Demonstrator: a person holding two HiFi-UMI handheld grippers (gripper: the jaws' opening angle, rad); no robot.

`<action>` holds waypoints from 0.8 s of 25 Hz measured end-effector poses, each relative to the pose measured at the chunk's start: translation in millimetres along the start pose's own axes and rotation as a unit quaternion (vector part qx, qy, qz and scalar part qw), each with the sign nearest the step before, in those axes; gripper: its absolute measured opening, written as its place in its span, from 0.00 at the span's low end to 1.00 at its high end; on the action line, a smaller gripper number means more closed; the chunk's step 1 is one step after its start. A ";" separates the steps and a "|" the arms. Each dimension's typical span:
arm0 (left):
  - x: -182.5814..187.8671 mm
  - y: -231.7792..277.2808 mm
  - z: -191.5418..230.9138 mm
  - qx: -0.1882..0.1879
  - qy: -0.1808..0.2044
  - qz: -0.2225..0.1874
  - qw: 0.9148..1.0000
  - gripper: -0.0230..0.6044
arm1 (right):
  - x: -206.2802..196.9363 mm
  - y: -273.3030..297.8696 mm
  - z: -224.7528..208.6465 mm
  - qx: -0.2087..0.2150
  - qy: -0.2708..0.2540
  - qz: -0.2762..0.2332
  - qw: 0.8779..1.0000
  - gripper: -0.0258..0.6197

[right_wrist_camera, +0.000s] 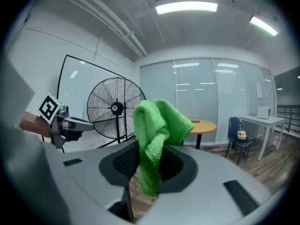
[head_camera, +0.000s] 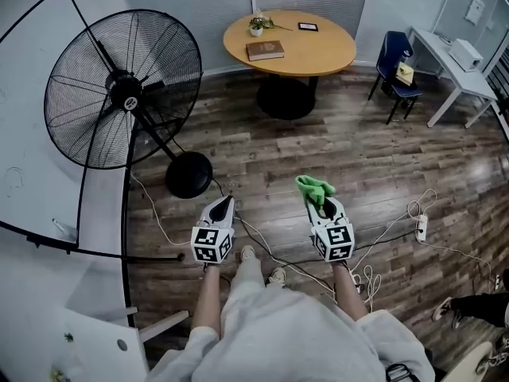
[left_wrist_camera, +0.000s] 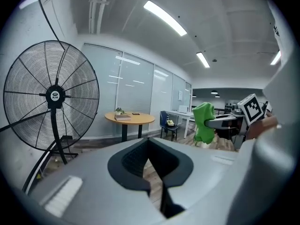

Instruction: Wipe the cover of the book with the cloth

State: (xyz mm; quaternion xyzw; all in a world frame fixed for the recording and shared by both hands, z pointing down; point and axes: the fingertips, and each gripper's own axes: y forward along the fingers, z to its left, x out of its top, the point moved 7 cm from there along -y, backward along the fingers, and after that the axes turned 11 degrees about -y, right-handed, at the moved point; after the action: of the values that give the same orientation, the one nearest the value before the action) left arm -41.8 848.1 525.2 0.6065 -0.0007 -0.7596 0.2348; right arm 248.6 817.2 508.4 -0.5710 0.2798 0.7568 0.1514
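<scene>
A brown book [head_camera: 265, 50] lies on the round wooden table [head_camera: 318, 50] far ahead; the same book [left_wrist_camera: 123, 117] shows small in the left gripper view. My right gripper [head_camera: 320, 203] is shut on a green cloth [head_camera: 315, 188], and the cloth [right_wrist_camera: 157, 139] bunches up between its jaws and hangs down. My left gripper [head_camera: 224, 207] is shut with nothing in it, and its jaws meet in the left gripper view [left_wrist_camera: 149, 143]. Both grippers hang over the wooden floor, well short of the table.
A large black standing fan [head_camera: 127, 86] stands at the left beside a whiteboard [head_camera: 32, 118]. Cables and a power strip [head_camera: 421, 228] lie on the floor. A blue chair [head_camera: 395, 64] and a white desk [head_camera: 457, 66] stand at the right. A small plant [head_camera: 256, 25] and a dark device [head_camera: 308, 27] sit on the table.
</scene>
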 end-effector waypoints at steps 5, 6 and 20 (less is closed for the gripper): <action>-3.4 6.6 4.6 0.005 -0.002 0.006 1.000 0.05 | -1.0 12.5 -4.3 0.000 0.000 0.000 1.000 0.21; -3.3 9.4 7.0 0.006 -0.002 0.007 1.000 0.05 | -0.9 16.4 -5.1 0.001 0.000 -0.001 1.000 0.21; 10.0 85.6 41.4 0.003 -0.013 0.009 1.000 0.05 | -0.6 85.6 -39.4 0.005 -0.006 0.006 1.000 0.21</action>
State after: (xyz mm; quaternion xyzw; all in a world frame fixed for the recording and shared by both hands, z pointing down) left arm -51.0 756.6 551.4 0.5972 -0.0118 -0.7653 0.2399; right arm 232.6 725.5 522.8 -0.5635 0.2865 0.7599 0.1515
